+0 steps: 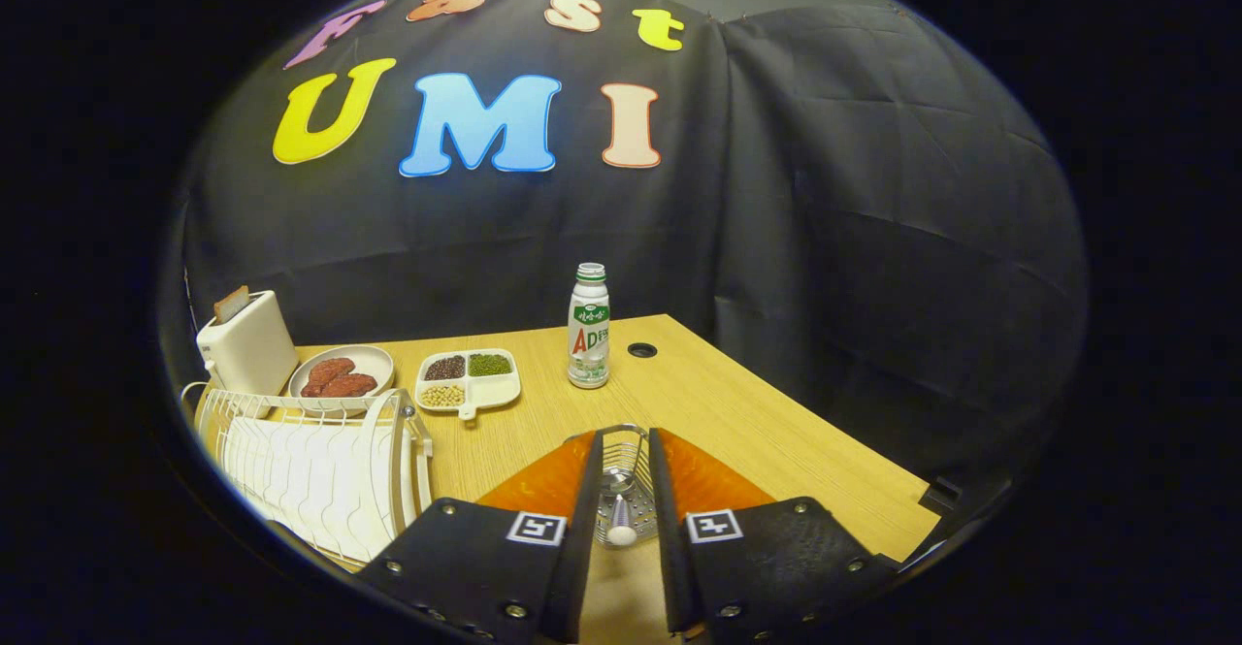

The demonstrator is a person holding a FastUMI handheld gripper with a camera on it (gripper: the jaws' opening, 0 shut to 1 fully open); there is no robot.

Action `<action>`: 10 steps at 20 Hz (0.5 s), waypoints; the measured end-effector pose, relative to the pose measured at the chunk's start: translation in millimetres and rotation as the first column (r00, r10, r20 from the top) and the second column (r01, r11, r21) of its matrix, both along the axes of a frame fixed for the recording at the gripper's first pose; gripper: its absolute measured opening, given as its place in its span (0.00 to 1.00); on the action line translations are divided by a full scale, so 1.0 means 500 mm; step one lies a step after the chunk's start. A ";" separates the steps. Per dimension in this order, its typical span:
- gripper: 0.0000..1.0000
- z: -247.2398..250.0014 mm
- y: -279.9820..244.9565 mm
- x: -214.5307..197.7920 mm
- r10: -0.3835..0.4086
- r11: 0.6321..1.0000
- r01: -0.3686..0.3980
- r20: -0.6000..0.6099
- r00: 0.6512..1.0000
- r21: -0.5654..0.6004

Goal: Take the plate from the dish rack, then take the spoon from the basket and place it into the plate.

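**Claw over the basket, fingers apart around the spoon's handle**

My claw has its two fingers standing apart with a narrow gap between them, and I see nothing pressed by both; whether either one touches the spoon I cannot tell. In that gap sits the silver wire basket with a perforated metal floor, its curved rim showing just ahead of the fingertips. Standing in it is the spoon with a pale rounded handle end. The handle end is nearest me, between the fingers, and the long axis runs away from me down into the basket, roughly in line with the fingers. Its bowl is hidden.

Left of my claw is the white wire dish rack, with a white plate standing on edge in the slots at its near end. Beyond the rack I see a white toaster with a slice of bread in it, a round beige plate holding reddish-brown meat pieces, and a white divided tray of beans and grains. Beyond the fingers stands an upright white bottle with a green label, all on the light wooden table.
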State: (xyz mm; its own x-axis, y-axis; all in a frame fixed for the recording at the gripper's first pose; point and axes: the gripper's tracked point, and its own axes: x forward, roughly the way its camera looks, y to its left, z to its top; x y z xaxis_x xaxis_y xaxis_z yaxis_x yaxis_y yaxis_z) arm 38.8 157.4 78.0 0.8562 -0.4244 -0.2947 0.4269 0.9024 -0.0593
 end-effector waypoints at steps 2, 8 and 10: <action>0.34 -0.020 -0.001 -0.003 0.017 1.000 -0.017 -0.014 1.000 0.001; 0.35 -0.063 0.008 0.009 0.117 0.993 -0.117 0.011 0.993 -0.010; 0.34 -0.081 0.007 0.017 0.144 0.989 -0.143 0.010 0.990 -0.023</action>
State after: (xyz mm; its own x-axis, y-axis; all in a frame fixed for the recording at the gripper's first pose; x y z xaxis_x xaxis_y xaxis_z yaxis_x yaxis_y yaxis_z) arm 47.5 160.8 37.7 0.9120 -0.3033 -0.2760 0.2939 0.9528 -0.0758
